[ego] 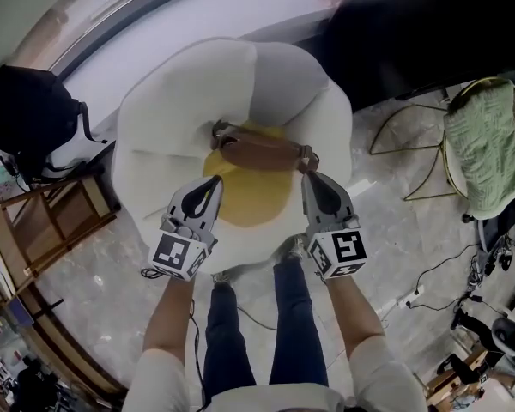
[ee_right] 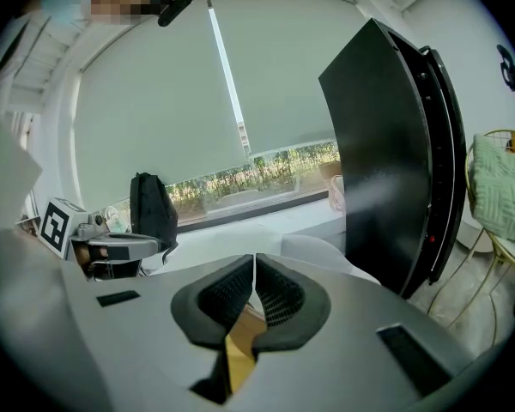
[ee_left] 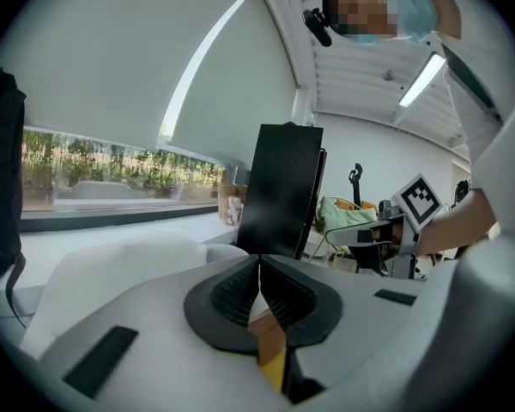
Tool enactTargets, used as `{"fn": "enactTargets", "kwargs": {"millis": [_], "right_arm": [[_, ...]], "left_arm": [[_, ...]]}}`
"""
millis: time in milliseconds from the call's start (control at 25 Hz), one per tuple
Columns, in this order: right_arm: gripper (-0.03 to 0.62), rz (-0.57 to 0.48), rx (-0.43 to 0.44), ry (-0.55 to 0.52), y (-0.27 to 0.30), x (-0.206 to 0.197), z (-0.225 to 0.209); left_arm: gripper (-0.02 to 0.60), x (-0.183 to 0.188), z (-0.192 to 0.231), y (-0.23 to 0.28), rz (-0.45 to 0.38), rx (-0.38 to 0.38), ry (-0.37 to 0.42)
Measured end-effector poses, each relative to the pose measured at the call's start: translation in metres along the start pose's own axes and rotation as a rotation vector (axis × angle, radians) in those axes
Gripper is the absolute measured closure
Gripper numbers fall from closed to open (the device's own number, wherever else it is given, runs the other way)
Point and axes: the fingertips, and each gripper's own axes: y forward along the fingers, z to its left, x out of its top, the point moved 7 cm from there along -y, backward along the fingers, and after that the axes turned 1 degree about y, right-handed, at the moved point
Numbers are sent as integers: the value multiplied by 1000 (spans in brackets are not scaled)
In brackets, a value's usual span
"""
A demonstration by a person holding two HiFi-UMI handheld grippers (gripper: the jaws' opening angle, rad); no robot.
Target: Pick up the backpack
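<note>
A black backpack (ego: 26,114) sits on a wooden frame at the far left; it also shows by the window (ee_right: 150,209) and as a dark edge (ee_left: 0,178). Straight ahead is a big white, fried-egg-shaped cushion (ego: 180,101) with a yellow centre. A brown strap (ego: 262,151) with metal rings at its ends lies across that yellow part. My left gripper (ego: 213,183) and right gripper (ego: 312,178) hover side by side just short of the strap's two ends. Both are shut (ee_left: 258,281) (ee_right: 254,283), with no object visible between the pads. Brown and yellow show below the jaws.
A tall black curved panel (ego: 412,33) (ee_right: 403,144) stands behind the cushion at the right. A gold wire chair with a green towel (ego: 485,144) is further right. Cables (ego: 438,273) trail over the marble floor. My legs (ego: 257,333) stand against the cushion's near edge.
</note>
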Motion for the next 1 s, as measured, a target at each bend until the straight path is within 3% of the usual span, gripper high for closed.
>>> {"fn": "enactTargets", "kwargs": {"millis": [1000], "right_arm": [[563,16,21,-31,54,-77,-29]], "left_arm": [[549,-81,31,56,23,14,-46]]}}
